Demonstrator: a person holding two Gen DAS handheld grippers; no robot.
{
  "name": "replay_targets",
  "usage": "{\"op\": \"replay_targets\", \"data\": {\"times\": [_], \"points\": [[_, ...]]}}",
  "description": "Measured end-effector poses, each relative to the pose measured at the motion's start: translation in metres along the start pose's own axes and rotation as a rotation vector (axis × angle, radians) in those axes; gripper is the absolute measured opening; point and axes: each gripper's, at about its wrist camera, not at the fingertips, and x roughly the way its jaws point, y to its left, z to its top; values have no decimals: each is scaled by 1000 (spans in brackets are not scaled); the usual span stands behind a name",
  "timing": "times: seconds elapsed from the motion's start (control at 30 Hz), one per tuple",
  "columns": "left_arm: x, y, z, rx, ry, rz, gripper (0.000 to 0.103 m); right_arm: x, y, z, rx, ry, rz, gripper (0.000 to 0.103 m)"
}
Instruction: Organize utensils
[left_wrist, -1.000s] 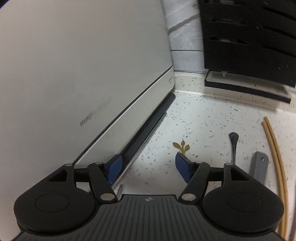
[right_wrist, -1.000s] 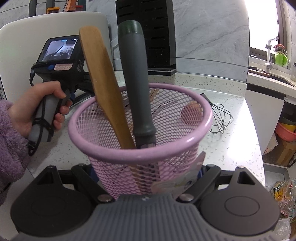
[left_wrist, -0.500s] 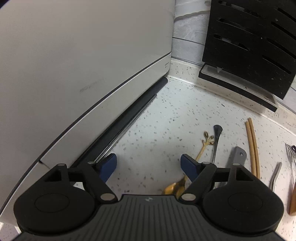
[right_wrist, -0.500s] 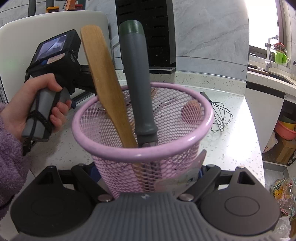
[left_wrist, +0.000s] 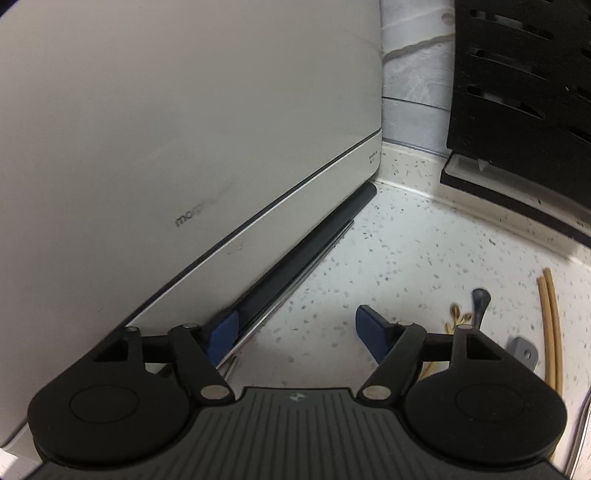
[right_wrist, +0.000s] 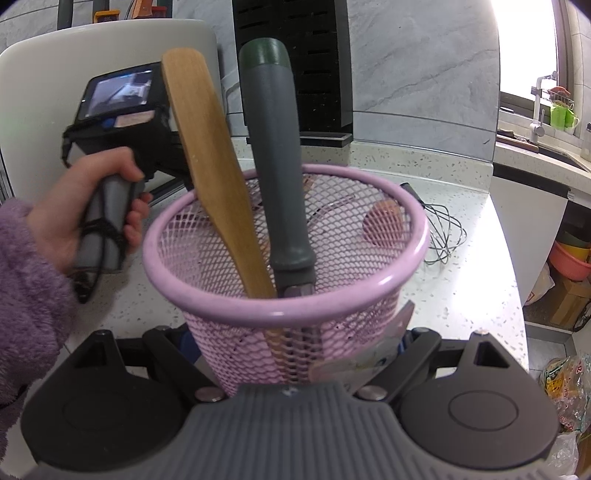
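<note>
Left wrist cam's sitting low over the tabletop (left_wrist: 406, 240) facing the back corner, right cam's looking across it, both catching the black rack (left_wrist: 517, 92).

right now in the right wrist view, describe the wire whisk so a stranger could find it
Start at the pink mesh basket clamped in the right gripper. Behind it on the speckled countertop lies the whisk, the only bare-wire utensil there, its loops splayed toward the counter's edge.
</note>
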Motion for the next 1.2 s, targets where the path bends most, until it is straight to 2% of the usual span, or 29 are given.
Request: {"op": "replay_targets", "data": {"times": [0.13, 0.2, 0.43, 0.53, 0.63, 0.67, 0.7, 0.83, 1.0, 1.2], "points": [[-3, 15, 3, -52, 98, -94, 88, 0, -1, 0, 1, 0, 1, 88], [-9, 17, -2, -33, 116, -107, 88, 0, -2, 0, 4, -3, 1, 88], [-27, 23, -18, 51, 109, -140, 86, -2, -4, -2, 5, -6, -1, 88], [-26, 19, -15, 103, 78, -107, 85, -3, -4, -2, 10, -8, 0, 88], [-19, 21, -7, 100, 72, -115, 56, -2, -5, -2, 17, -10, 3, 88], [-17, 22, -4, 93, 74, -118, 28, -2, -5, -1, 17, -9, 4, 88], [-15, 23, -2, 94, 81, -109, 8, -2, -6, -1, 18, -8, 5, 88], [-15, 24, -2, 179, 78, -150, 5, -2, -11, -1, 27, -12, 5, 88], [-31, 42, -14, 252, 123, -242, 4, 0, -13, 0, 33, -14, 6, 88], [-52, 74, -33, 350, 118, -266, 4, -2, -13, -2, 34, -19, 8, 88]]}}
